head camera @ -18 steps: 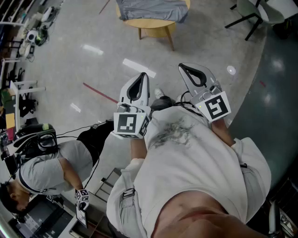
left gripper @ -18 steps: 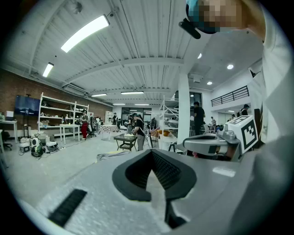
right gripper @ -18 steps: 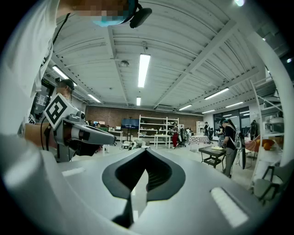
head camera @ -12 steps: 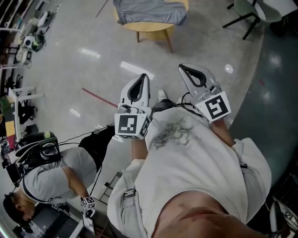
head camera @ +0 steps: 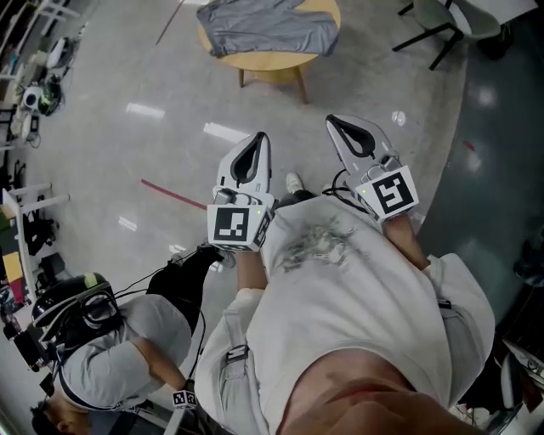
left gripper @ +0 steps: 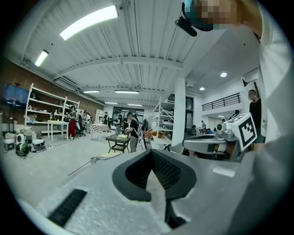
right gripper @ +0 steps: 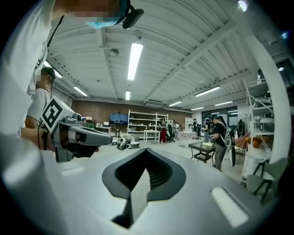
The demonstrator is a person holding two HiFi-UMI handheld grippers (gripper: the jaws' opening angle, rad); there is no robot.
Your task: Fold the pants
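Observation:
Grey pants (head camera: pixel 259 25) lie crumpled on a round wooden table (head camera: pixel 274 61) at the top of the head view, well ahead of both grippers. My left gripper (head camera: pixel 257 140) and my right gripper (head camera: pixel 340 125) are held side by side close to my chest, high over the floor. Both are shut with nothing between the jaws. The left gripper view shows its closed jaws (left gripper: pixel 151 152) against the open hall, with the right gripper (left gripper: pixel 216 142) beside it. The right gripper view shows the same closed jaws (right gripper: pixel 146 150) and the left gripper (right gripper: pixel 78 133) at its left.
Another person in a grey shirt (head camera: pixel 115 340) crouches at the lower left beside a black bag (head camera: pixel 183 268) and cables. Chairs (head camera: pixel 442 25) stand at the top right. Shelving and gear line the left edge (head camera: pixel 25 85). A red line (head camera: pixel 174 194) marks the floor.
The head view has shifted forward: the table with the pants sits lower in the picture and shows more fully, and the crouching person has slid toward the bottom. Both grippers keep their pose.

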